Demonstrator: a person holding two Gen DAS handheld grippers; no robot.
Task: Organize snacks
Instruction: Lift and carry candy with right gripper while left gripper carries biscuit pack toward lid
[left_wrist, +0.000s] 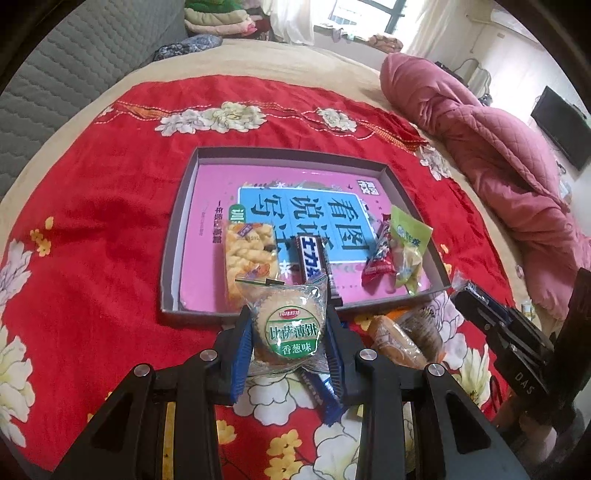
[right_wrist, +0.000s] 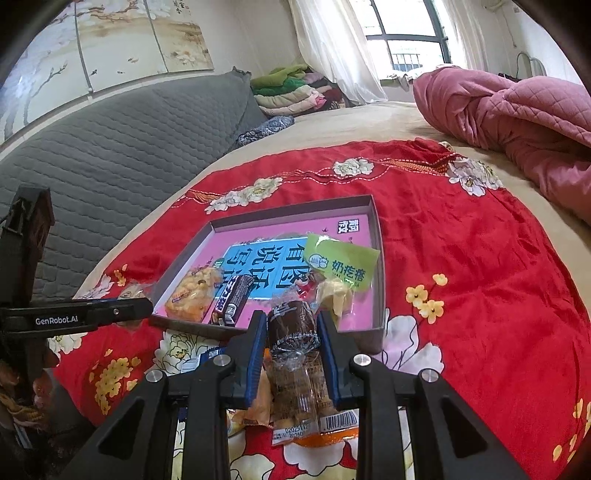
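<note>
A shallow grey box (left_wrist: 173, 236) with a pink printed floor lies on the red flowered cloth; it also shows in the right wrist view (right_wrist: 378, 280). In it lie a yellow twisted-snack pack (left_wrist: 249, 254), a dark chocolate bar (left_wrist: 314, 262), a red candy (left_wrist: 378, 264) and a green pouch (left_wrist: 408, 243). My left gripper (left_wrist: 290, 332) is shut on a round cracker pack (left_wrist: 290, 330) with a green label, held just before the box's near wall. My right gripper (right_wrist: 293, 332) is shut on a brown cake pack (right_wrist: 293, 325) near the box's front edge.
Loose snacks (left_wrist: 406, 339) lie on the cloth right of my left gripper. A blue wrapper (left_wrist: 325, 398) lies under it. More packs (right_wrist: 255, 410) lie under my right gripper. A pink quilt (left_wrist: 498, 147) is heaped at the right. A grey padded headboard (right_wrist: 110, 155) stands at the left.
</note>
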